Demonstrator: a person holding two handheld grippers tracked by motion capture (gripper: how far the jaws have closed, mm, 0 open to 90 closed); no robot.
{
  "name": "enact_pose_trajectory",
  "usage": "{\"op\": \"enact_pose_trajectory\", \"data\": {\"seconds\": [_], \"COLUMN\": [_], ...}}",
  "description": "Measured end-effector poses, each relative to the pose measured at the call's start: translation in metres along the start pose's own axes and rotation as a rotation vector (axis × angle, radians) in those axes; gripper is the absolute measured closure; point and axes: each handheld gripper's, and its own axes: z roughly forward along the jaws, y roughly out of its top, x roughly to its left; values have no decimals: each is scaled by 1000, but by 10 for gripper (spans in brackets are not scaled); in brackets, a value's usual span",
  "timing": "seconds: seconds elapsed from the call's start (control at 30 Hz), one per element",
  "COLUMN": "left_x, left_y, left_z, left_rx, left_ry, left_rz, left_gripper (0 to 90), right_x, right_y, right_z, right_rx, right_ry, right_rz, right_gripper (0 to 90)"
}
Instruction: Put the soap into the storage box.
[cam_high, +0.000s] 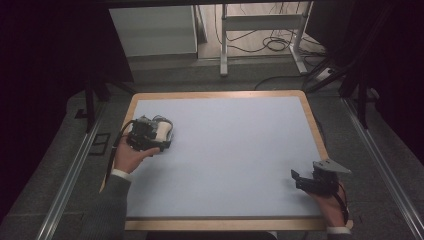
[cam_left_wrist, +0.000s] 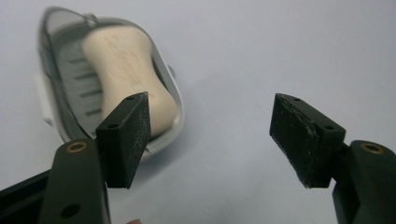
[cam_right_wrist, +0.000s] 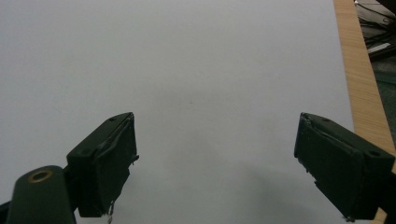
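Note:
A cream, waisted bar of soap (cam_left_wrist: 128, 65) lies in a grey-and-white soap dish (cam_left_wrist: 56, 79) on the pale blue mat (cam_high: 235, 150), at the left side of the table. My left gripper (cam_left_wrist: 212, 126) is open with nothing between its pads; the dish lies just beyond and outside its left pad (cam_left_wrist: 128, 135). In the high view the left gripper (cam_high: 150, 136) sits right against the soap dish (cam_high: 167, 131). My right gripper (cam_high: 298, 180) rests near the front right corner, and in its own view the right gripper (cam_right_wrist: 215, 154) is open over bare mat.
A wooden border (cam_high: 316, 131) frames the mat. Metal rails (cam_high: 75, 170) run along both sides of the table. Beyond the far edge stand a white cabinet (cam_high: 155, 30) and a metal frame (cam_high: 260, 22) with loose cables on the floor.

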Motion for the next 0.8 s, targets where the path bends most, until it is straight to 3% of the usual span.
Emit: {"op": "enact_pose_trajectory", "data": {"seconds": [0.4,0.57,0.8], "left_x": [-14,-17,-14], "left_y": [-47,-74,-89], "left_z": [3,5,10], "left_rx": [-22,-25,-14], "left_ry": [-42,-67,-82], "left_rz": [-13,-50,-70], "left_gripper": [290,290,296], "right_x": [1,2,4], "right_y": [0,0,1], "right_z": [-1,-1,-1], "right_rx": [2,0,2], "right_ry": [-5,-8,-23], "right_rz": [-1,-5,-6], "right_gripper": [130,129,130]}}
